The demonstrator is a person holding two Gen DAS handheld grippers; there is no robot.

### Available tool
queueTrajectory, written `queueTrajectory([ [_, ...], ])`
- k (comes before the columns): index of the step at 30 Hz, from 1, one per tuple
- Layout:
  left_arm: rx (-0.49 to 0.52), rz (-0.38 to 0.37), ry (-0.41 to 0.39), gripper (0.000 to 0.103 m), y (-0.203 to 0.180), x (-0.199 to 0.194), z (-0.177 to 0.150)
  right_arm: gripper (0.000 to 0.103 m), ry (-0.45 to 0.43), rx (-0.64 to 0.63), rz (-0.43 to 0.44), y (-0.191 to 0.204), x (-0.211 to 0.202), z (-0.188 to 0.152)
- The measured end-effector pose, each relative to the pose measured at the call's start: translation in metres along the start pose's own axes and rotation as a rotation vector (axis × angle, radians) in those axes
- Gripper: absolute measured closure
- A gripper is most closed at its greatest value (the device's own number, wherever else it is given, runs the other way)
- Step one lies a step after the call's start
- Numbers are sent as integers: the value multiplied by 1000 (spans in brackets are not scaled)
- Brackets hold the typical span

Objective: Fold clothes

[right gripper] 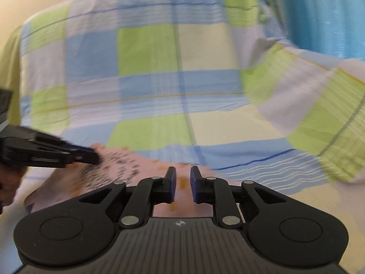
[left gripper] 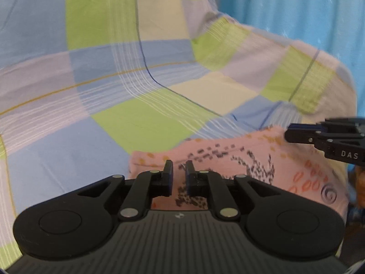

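Garment: we see a pink printed cloth (left gripper: 239, 159), with dark dashes, orange ovals and a spiral, lying on a checked bedsheet (left gripper: 102, 68) of blue, green, cream and lilac squares. It sits at the near edge of the bed, just ahead of both tools.

Left gripper (left gripper: 179, 175): its fingers stand slightly apart over the cloth, with pink fabric visible in the gap; we cannot tell whether they pinch it.

Right gripper (right gripper: 183, 180): likewise narrowly parted above the pink cloth (right gripper: 109, 171), holding nothing that we can make out. In the left wrist view its tip (left gripper: 296, 134) reaches in from the right, near the cloth's far edge.

Fold state: the cloth's left border reads as a thick, doubled edge, so we judge at least one fold is made; the view is blurred.

Remaining: we judge further folds and smoothing are left.

Background: a blue curtain (left gripper: 296, 6) hangs beyond the bed.
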State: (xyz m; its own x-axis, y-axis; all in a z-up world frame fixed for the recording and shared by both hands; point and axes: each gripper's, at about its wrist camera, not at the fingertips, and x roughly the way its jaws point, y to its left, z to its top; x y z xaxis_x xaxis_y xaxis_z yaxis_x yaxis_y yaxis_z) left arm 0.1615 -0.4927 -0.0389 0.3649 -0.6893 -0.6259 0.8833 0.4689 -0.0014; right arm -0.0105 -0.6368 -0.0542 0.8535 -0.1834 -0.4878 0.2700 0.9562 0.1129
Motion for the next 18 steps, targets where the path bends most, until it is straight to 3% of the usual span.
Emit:
queueTrajectory([
  [3, -3, 22, -6, 79, 4, 6, -5, 85, 66, -76, -15, 9, 14, -7],
  [4, -24, 36, -9, 79, 8, 6, -5, 87, 66, -71, -31, 6, 13, -8],
  [6, -41, 104, 2, 93, 13, 3, -6, 88, 61, -34, -82, -3, 8, -7],
  [7, -50, 117, 4, 94, 15, 0, -6, 86, 55, -5, -110, -8, 4, -6],
  [9, -64, 61, -11, 93, 14, -13, -6, 84, 28, 34, -85, -10, -9, -4],
  [12, 2, -55, -4, 92, -1, -31, -12, 84, 6, 6, -10, 9, -29, -6],
  [15, 117, -79, 54, 89, -23, -30, -25, 85, 56, -82, 48, 34, -28, -13],
  [18, 150, -22, 61, 89, -24, -33, -30, 85, 137, -186, 18, 47, -24, -25],
])
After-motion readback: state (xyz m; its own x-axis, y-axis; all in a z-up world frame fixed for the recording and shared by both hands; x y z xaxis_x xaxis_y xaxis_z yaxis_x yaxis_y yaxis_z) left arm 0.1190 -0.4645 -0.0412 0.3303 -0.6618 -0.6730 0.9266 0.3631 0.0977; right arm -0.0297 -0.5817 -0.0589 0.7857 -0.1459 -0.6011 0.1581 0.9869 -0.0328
